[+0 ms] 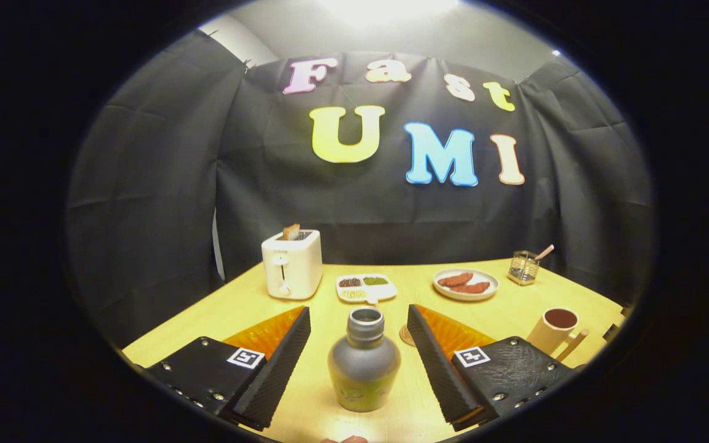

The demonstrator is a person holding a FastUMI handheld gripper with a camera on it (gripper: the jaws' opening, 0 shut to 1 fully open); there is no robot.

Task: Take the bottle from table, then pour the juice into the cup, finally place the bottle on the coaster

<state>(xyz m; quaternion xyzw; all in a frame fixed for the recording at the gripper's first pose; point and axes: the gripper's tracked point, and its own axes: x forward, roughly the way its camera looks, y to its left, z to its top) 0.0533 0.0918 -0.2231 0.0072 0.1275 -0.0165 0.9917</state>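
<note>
A grey bottle [364, 362] with an open neck stands upright on the yellow table [502, 307], between my two fingers. My gripper [359, 323] is open, with a gap on each side of the bottle and neither finger touching it. A round coaster [405, 336] peeks out just behind the right finger, beside the bottle's neck. The cream cup [556, 328] with a dark inside and a handle stands to the right, beyond the right finger.
A white toaster [292, 263] with a slice of toast stands at the back left. Ahead of the bottle lie a divided white dish [366, 287] and a plate [466, 283] with brown food. A small wire holder [524, 267] stands at the back right.
</note>
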